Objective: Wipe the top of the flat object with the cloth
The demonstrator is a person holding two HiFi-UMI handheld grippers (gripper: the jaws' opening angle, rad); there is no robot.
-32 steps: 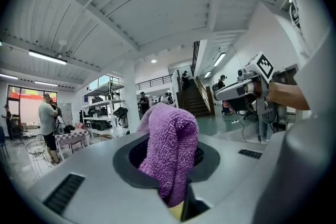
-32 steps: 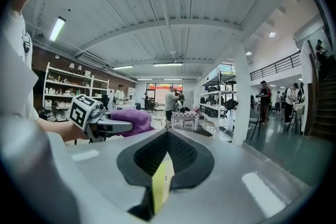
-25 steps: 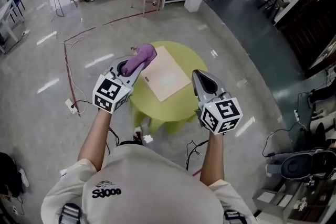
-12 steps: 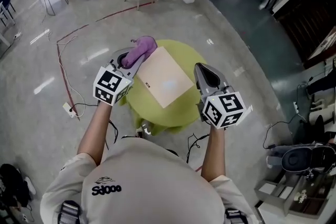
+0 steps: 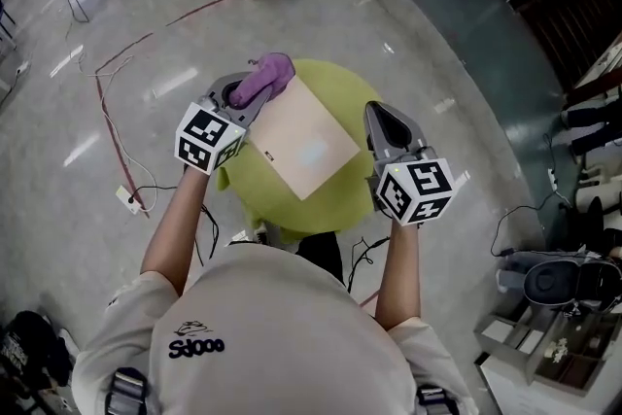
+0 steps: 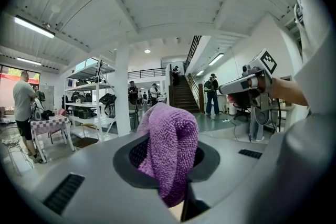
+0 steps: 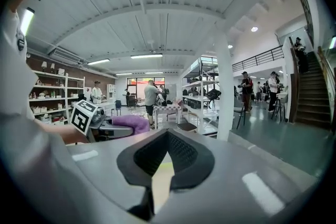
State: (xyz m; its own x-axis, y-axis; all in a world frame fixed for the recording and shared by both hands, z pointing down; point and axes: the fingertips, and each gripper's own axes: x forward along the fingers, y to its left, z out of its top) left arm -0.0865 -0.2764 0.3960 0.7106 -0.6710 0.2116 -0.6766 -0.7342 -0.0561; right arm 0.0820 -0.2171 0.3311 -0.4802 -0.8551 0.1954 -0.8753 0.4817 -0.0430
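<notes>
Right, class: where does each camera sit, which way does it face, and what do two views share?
Head view: on the head, steeply down onto table, board; forearms, left gripper, right gripper show.
Left gripper view: along its jaws, shut on the cloth; right gripper beyond.
Right gripper view: along its shut, empty jaws; shares the cloth.

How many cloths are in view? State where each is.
1. The purple microfibre cloth is clamped in the left gripper, above the round green table's far-left edge. None else visible.
</notes>
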